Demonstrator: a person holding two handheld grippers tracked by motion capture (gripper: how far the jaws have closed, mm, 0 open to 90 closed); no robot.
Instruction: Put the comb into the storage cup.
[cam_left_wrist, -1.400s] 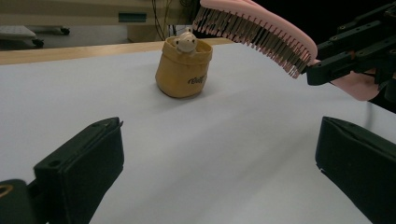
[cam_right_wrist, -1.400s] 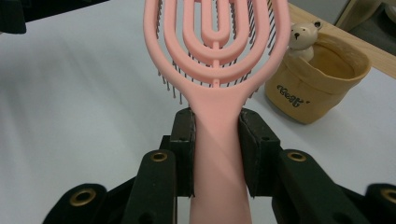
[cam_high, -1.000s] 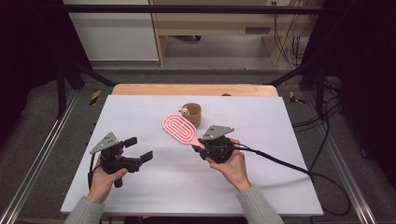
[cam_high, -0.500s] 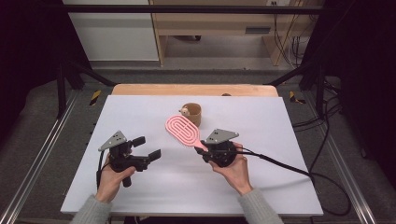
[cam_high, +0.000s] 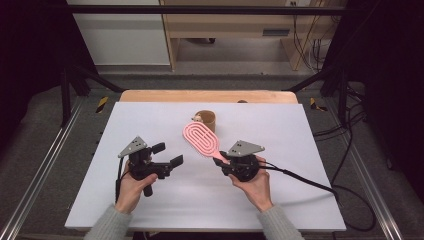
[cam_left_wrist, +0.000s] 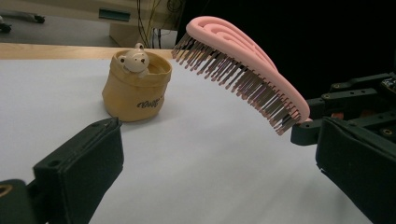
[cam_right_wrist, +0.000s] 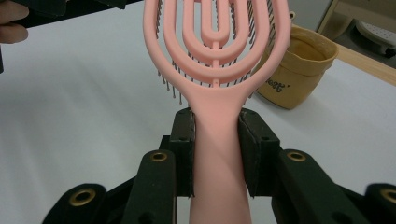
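1. Pink hairbrush (cam_high: 201, 140) sits just right of centre in the high view, raised off the white desk (cam_high: 300, 200) and slanting from its handle at lower right up to its oval head at upper left.
2. We see the right gripper (cam_high: 223, 159) clamped on the brush handle; in the right gripper view both black pads press the handle's sides, and the brush (cam_right_wrist: 218, 70) rises straight up the middle of the frame with its ribbed back towards the camera.
3. In the left gripper view the brush (cam_left_wrist: 243, 65) crosses the upper right of the frame, bristles pointing down at the desk (cam_left_wrist: 210, 177), clear of its surface.
4. We find the left gripper (cam_high: 167, 155) left of centre in the high view, its jaws spread apart with nothing between them, pointing right towards the brush and well apart from it.
5. A small tan pouch-shaped cup (cam_high: 206, 120) stands upright just above the brush head in the high view; in the left gripper view it (cam_left_wrist: 135, 93) stands at upper left with a little bear figure (cam_left_wrist: 133, 59) on its rim.
6. In the right gripper view the cup (cam_right_wrist: 299, 70) stands at upper right, behind the brush head.
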